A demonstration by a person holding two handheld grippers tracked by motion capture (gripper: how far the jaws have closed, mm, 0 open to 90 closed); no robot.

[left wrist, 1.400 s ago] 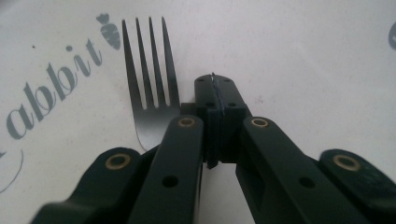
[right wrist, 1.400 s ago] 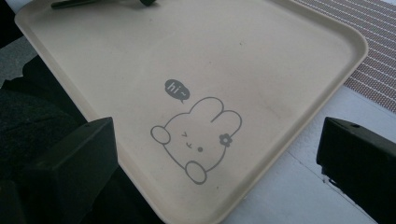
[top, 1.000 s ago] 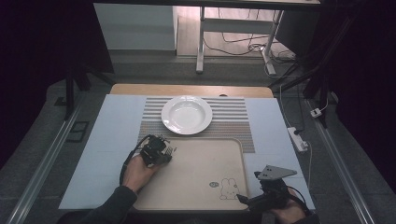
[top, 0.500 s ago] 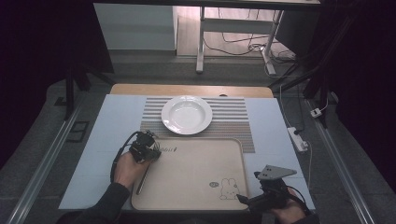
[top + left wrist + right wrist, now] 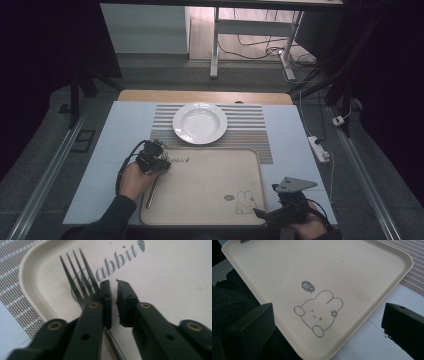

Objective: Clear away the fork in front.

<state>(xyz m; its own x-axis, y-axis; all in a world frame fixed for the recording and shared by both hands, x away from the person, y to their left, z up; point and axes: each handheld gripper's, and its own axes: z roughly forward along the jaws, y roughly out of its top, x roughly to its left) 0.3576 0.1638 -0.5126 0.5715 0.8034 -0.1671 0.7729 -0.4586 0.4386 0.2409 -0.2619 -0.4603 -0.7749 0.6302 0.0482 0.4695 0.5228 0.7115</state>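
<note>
Two grippers: one in each of the person's hands, both at the near side of the table.
Left gripper [image 5: 161, 161]: at the tray's far-left corner; its jaws have just been opening and now stand slightly apart, with a narrow gap between the pads.
Left grip: nothing is pinched — the fork lies under and beside the left jaw in the left gripper view, not between the pads.
Fork [image 5: 80, 277]: dark metal, four tines, lying flat in the tray by its left rim; the tines rest across the printed word, and the handle runs back under the jaws toward the person.
Tray [image 5: 210, 175]: cream, rounded corners, lying on the pale blue table cover just in front of the striped mat.
Writing on tray: "abbit" can be read in grey letters in the left gripper view, with a small carrot mark after it; a speech bubble [image 5: 307, 286] reads "hi~".
Rabbit drawing [image 5: 319, 312]: grey outline, winking, with a flower at its ear — near the tray's near-right corner.
Right gripper [image 5: 280, 212]: at the tray's near-right corner, jaws wide apart and grasping nothing.
Plate [image 5: 199, 122]: white, on the striped mat [image 5: 250, 127], beyond the tray.
</note>
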